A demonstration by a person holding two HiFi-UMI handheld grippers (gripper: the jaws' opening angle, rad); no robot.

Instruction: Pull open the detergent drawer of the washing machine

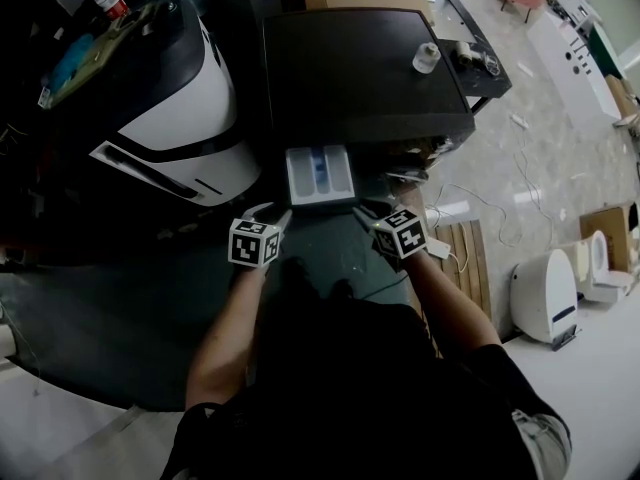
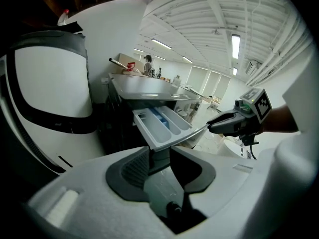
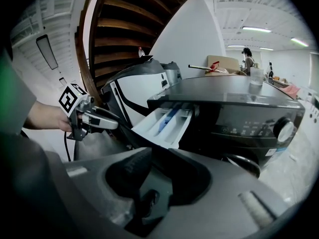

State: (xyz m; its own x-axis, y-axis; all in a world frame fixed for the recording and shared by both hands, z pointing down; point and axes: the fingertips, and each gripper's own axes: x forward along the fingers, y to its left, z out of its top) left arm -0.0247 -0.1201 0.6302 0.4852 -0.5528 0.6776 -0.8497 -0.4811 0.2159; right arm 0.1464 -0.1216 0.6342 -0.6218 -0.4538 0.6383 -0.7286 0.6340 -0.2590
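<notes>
The dark washing machine (image 1: pixel 360 68) stands in front of me, and its white detergent drawer (image 1: pixel 320 173) with a blue insert is slid well out of the upper left corner. My left gripper (image 1: pixel 275 216) is at the drawer's front left corner. In the left gripper view its jaws (image 2: pixel 159 156) stand apart just under the drawer's front edge (image 2: pixel 172 142). My right gripper (image 1: pixel 385 213) is at the front right corner, its tip against the front panel (image 2: pixel 212 127). Its jaws (image 3: pixel 157 158) stand apart below the drawer (image 3: pixel 164 123), nothing between them.
A large white and black rounded machine (image 1: pixel 190 98) stands close on the left. On the washer's top sits a clear cup (image 1: pixel 426 57). A wooden pallet (image 1: pixel 465 253), floor cables (image 1: pixel 520 183) and a white appliance (image 1: pixel 545 293) are on the right. A person (image 2: pixel 148 63) stands far behind.
</notes>
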